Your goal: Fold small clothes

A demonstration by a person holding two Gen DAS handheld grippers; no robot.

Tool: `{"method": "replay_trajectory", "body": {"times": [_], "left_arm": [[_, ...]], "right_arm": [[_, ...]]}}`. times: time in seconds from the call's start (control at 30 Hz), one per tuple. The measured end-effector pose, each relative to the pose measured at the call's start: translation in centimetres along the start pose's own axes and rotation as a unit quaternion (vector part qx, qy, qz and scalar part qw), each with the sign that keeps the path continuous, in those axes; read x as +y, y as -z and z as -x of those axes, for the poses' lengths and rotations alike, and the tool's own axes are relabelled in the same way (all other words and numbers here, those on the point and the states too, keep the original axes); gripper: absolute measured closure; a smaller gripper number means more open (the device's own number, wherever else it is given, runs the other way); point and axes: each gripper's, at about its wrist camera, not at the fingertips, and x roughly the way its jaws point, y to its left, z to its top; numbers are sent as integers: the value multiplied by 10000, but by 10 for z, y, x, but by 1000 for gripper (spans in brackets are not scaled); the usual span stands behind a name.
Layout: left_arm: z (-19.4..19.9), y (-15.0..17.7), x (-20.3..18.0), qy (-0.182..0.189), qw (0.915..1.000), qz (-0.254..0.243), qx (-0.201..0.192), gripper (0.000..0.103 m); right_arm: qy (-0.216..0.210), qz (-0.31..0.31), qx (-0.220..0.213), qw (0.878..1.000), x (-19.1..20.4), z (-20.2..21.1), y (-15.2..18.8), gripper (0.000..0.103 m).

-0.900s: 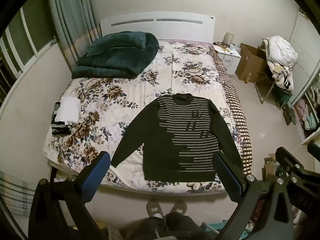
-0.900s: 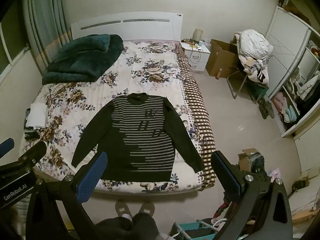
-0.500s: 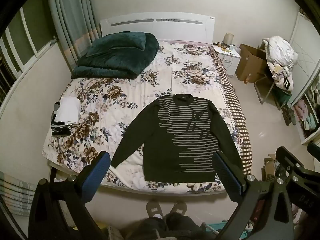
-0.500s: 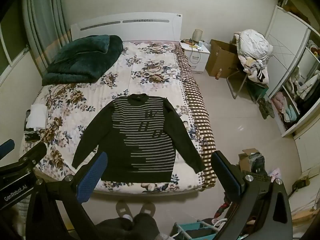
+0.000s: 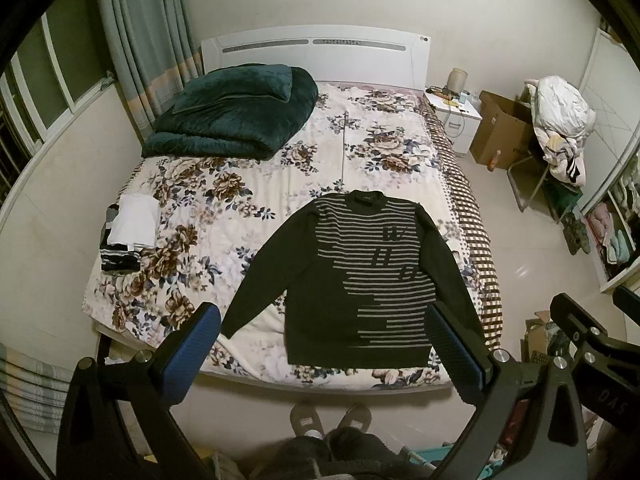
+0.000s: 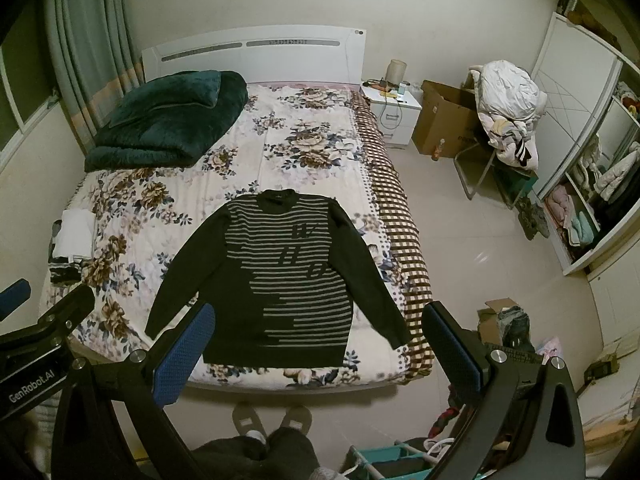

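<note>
A dark sweater with grey stripes point(image 5: 360, 276) lies spread flat, front up, sleeves angled out, at the near right part of a floral bed point(image 5: 256, 208); it also shows in the right wrist view point(image 6: 280, 276). My left gripper point(image 5: 320, 344) is open and empty, held high above the foot of the bed. My right gripper point(image 6: 316, 340) is open and empty at the same height, to the right of the left one. Both are well clear of the sweater.
A folded green blanket point(image 5: 232, 116) lies at the head of the bed. A small stack of folded clothes point(image 5: 128, 236) sits at the bed's left edge. A nightstand point(image 6: 394, 114), cardboard box point(image 6: 444, 120) and a chair piled with laundry point(image 6: 508, 108) stand to the right.
</note>
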Motion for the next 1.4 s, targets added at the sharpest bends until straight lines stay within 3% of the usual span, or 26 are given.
{"method": "replay_trajectory", "body": {"times": [1.4], "left_arm": [[0,0,1,54,10000,30,-5,0]], "right_arm": [[-13,-17,-5,10000,1,2,-5,0]]}}
